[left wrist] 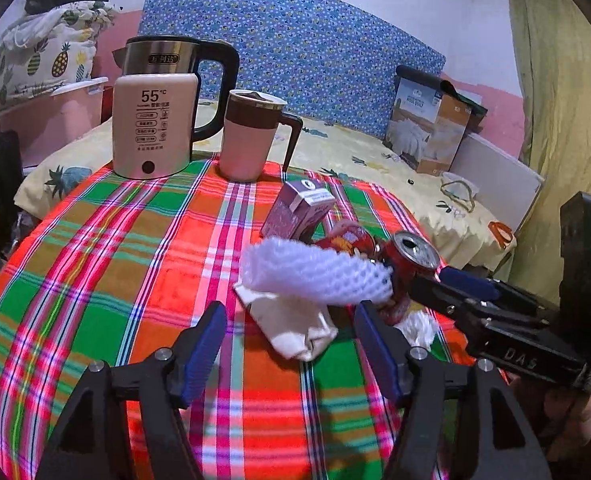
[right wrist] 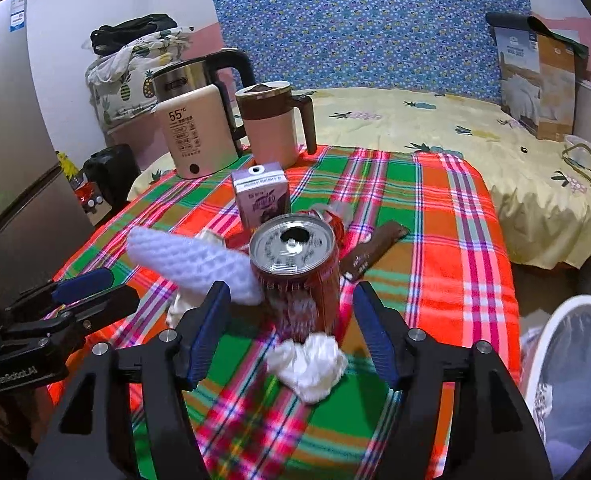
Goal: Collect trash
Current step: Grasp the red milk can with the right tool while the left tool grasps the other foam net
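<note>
Trash lies on a plaid tablecloth [left wrist: 107, 256]. A white foam net sleeve [left wrist: 315, 270] lies over a cream paper bag [left wrist: 295, 326]. A red soda can [right wrist: 297, 272] stands upright, a crumpled white tissue [right wrist: 309, 364] just in front of it. A purple drink carton [right wrist: 261, 196], a red wrapper [left wrist: 349, 238] and a brown wrapper [right wrist: 369, 254] lie behind. My left gripper [left wrist: 291, 326] is open, its fingers either side of the paper bag. My right gripper [right wrist: 291, 312] is open, its fingers either side of the can's lower part.
A cream kettle [left wrist: 155, 120] and a pink lidded mug [left wrist: 251, 136] stand at the table's far edge. A white bin with a liner [right wrist: 571, 376] sits right of the table. A bed [right wrist: 475, 128] with a cardboard box [right wrist: 535, 80] lies behind.
</note>
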